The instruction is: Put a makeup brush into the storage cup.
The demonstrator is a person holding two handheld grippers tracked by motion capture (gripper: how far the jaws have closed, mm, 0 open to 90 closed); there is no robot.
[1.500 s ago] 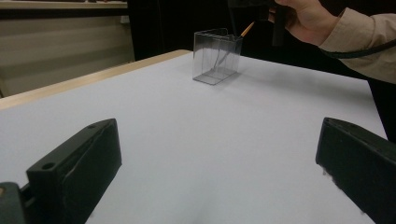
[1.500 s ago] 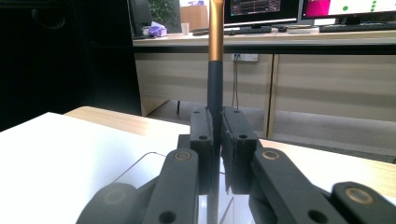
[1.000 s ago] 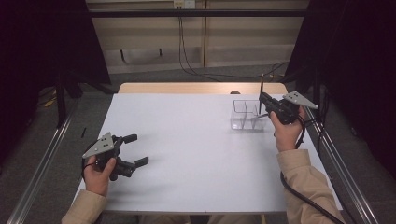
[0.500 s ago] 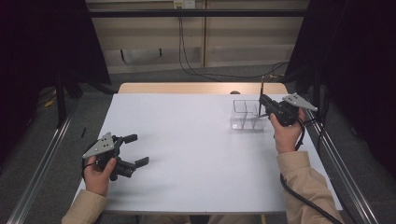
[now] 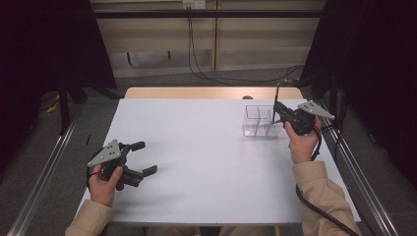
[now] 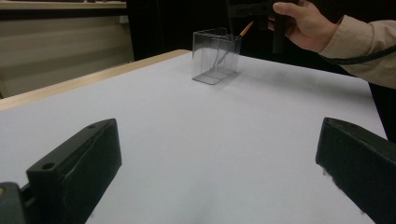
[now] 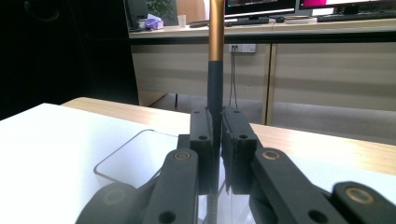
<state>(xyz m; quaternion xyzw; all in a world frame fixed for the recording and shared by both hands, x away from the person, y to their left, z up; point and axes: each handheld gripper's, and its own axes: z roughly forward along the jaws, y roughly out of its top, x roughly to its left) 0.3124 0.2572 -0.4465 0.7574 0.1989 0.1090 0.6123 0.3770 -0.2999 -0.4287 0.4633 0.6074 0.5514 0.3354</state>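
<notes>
At the far right of the white counter (image 5: pixel 206 147), the right gripper (image 5: pixel 276 114) is clamped on a slim pen (image 5: pixel 276 101), holding it upright over a clear plastic holder (image 5: pixel 260 121). The right gripper view looks straight along the two black jaws, pressed tight against the pen's (image 7: pixel 215 70) dark lower barrel, with its gold-coloured upper part rising above them and the holder's (image 7: pixel 121 158) clear rim just below. From the high view, the pen stands at the holder's right-hand end; whether its tip touches the bottom cannot be told. The holder is divided into compartments and sits near the counter's far edge, where a strip of bare wood shows beyond the white surface.

The left gripper (image 5: pixel 140 160) rests low over the near left of the counter, well apart from the holder, its jaws spread wide with nothing between them. The left gripper view shows both jaws apart over bare white surface, with the holder (image 6: pixel 215 56) far off and the person's right hand (image 6: pixel 303 21) above it, an orange-looking length of the pen (image 6: pixel 246 29) slanting at the holder's rim. Beige sleeves cover both forearms at the bottom of the high view.
</notes>
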